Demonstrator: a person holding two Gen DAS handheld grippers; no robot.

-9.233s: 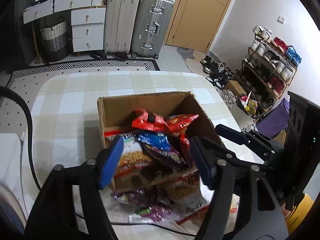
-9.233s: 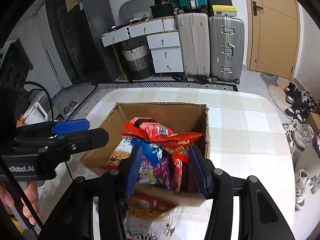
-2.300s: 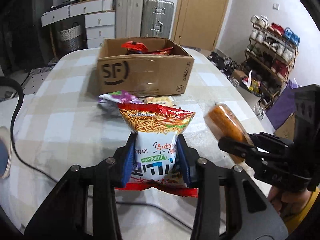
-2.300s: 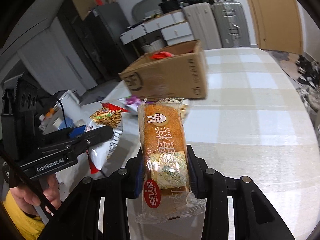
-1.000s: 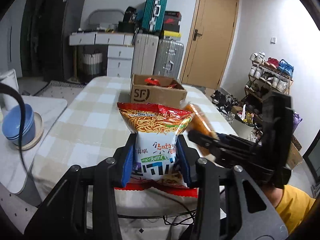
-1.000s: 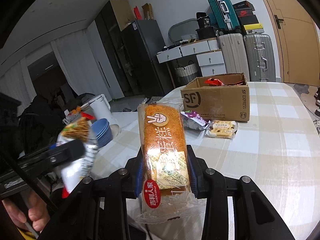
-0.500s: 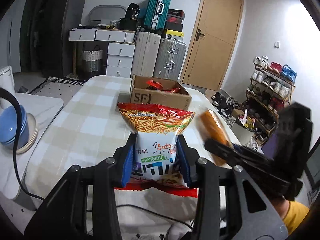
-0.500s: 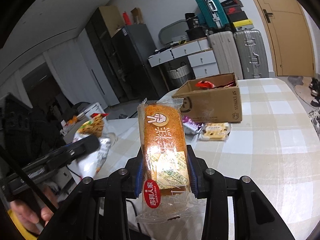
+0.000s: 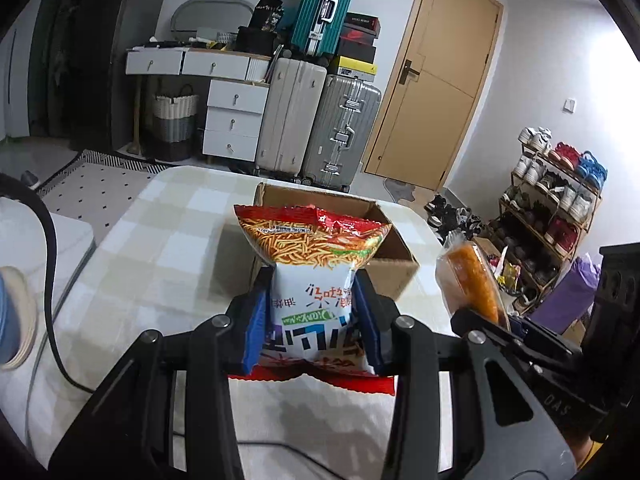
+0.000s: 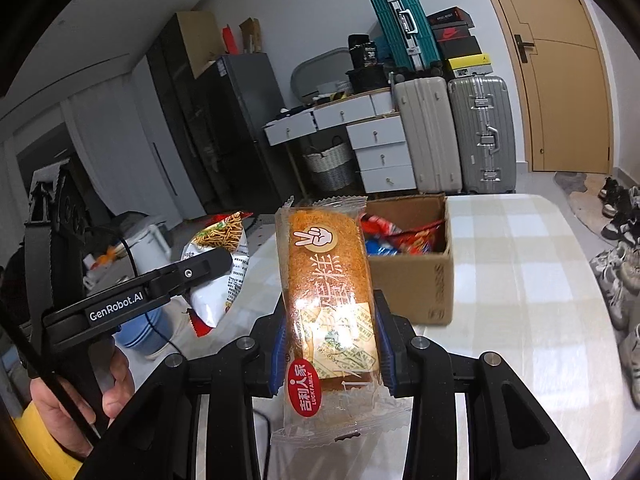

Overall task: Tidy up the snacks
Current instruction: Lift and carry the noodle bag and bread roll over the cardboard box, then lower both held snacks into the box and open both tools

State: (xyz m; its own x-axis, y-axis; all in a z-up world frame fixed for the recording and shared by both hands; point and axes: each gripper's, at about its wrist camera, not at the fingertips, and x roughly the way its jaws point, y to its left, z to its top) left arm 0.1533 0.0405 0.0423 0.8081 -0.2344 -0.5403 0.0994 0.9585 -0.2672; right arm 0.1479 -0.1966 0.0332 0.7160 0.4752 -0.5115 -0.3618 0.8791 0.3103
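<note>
The left gripper point(image 9: 312, 322) was clamped on a noodle-snack bag point(image 9: 313, 276), red-topped and white below, its print upside down and unreadable. The right gripper point(image 10: 330, 344) squeezed a clear-wrapped orange cake bar point(image 10: 329, 292) labelled "LUCKFAMILY". Both hung near the open cardboard box point(image 10: 416, 276) on the checked table point(image 10: 528, 280); its snacks were partly hidden.

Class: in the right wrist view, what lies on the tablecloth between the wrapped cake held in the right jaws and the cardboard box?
Nothing: between the wrapped cake and cardboard box only bare checked tablecloth shows.
</note>
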